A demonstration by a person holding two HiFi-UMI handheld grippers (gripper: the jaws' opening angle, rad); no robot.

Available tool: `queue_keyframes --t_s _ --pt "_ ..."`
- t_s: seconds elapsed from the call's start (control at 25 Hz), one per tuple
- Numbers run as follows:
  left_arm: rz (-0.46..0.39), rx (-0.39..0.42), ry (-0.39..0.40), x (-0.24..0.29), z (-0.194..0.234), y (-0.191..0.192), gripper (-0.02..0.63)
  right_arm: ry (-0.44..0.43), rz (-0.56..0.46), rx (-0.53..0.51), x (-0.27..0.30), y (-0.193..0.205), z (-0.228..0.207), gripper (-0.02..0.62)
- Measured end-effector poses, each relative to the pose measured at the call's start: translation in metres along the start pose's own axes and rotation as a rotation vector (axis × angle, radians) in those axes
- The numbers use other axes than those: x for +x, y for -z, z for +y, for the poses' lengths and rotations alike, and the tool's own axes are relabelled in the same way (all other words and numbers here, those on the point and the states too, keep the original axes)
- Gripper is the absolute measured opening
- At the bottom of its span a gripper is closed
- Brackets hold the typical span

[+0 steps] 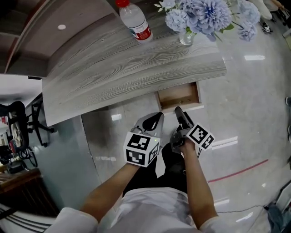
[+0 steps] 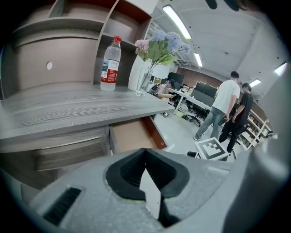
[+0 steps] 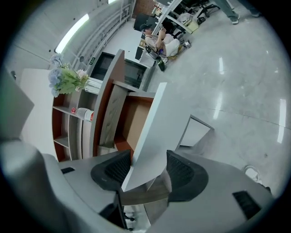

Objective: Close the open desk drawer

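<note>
- I see the drawer (image 1: 178, 97) standing pulled out from under the desk's (image 1: 113, 68) front edge, with its bare brown bottom showing.
- My left gripper (image 1: 153, 122) is clenched, pads meeting.
- My right gripper (image 1: 180, 113) is released, jaws apart, near the drawer's front.
- On the desk stand a red-capped bottle (image 1: 135, 20) and a glass vase (image 1: 187, 36) holding blue flowers (image 1: 204, 13).

Both forearms (image 1: 111, 193) are stretched forward side by side toward the front edge of the desk (image 1: 136, 93). The left gripper (image 1: 158, 114) is angled downward, and its jaws are brought together at the tips. The right gripper (image 1: 178, 110) is clasped in the right hand (image 1: 187, 146) just beside the left gripper. It is rolled onto its side, with its jaws spread wide apart. A marker cube (image 1: 142, 149) is borne on each gripper.
</note>
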State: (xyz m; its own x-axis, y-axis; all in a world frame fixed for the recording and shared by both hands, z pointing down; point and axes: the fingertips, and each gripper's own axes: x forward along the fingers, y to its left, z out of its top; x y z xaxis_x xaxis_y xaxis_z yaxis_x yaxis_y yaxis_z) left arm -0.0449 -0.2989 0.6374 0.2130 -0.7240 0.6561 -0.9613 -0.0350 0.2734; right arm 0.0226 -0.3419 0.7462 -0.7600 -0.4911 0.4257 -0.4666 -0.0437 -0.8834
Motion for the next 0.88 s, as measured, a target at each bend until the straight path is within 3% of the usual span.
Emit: queue_keyframes --t_s 0.56,0.88 --pt "-0.012 0.020 0.018 0.002 -0.010 -0.011 0.003 -0.112 -0.066 0.135 -0.006 -0.010 0.031 0.169" --pt "-0.024 0.025 0.034 0.003 -0.015 -0.018 0.003 -0.086 -0.034 0.127 -0.014 -0.011 0.034 0.169"
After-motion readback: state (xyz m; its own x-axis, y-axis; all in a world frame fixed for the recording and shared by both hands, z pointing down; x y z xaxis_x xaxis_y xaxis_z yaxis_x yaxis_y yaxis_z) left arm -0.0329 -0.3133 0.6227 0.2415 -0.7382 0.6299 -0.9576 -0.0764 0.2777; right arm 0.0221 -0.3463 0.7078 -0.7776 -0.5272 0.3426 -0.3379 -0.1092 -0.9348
